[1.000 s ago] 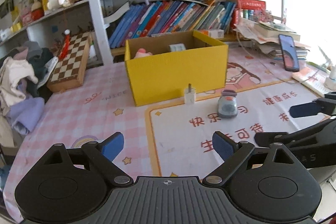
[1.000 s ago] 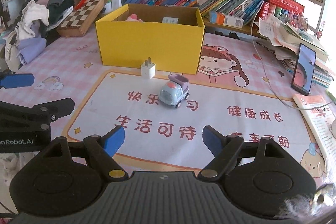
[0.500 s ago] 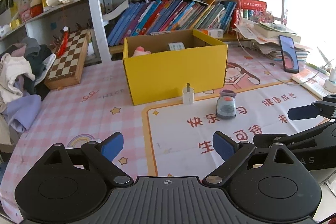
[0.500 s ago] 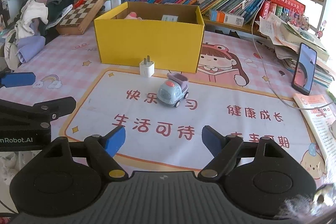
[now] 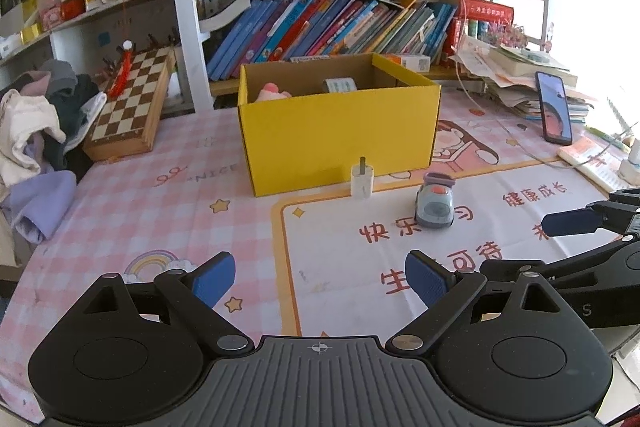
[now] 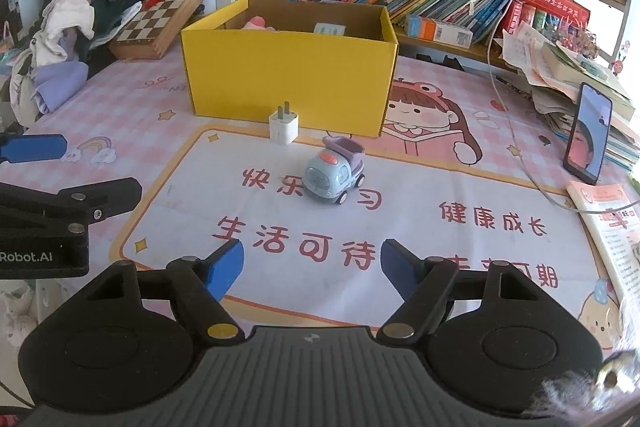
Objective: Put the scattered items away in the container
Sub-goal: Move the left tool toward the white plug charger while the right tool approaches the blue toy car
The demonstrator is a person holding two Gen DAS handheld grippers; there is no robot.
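Pink checked tablecloth (image 6: pixel 132 99) w/ a printed mat under both claws; right gripper (image 6: pixel 312 269) spread wide, holding nothing; toy car (image 6: pixel 334 175) just ahead of its tips, white charger plug (image 6: pixel 284 125) beyond that, touching or nearly touching the yellow box (image 6: pixel 288 75) behind; left gripper (image 5: pixel 320 279) also wide, empty, both items ahead-right. Risk: car has wheels, an off-centre pinch could roll it away; plug may tip.

both cameras sit low at the near edge of the table (image 5: pixel 120 211), facing the far shelves. the left view looks from further left, the right from the right. both share the box (image 5: pixel 340 131) (image 6: pixel 288 75), charger (image 5: pixel 362 181) (image 6: pixel 283 126) and toy car (image 5: pixel 435 201) (image 6: pixel 334 177).
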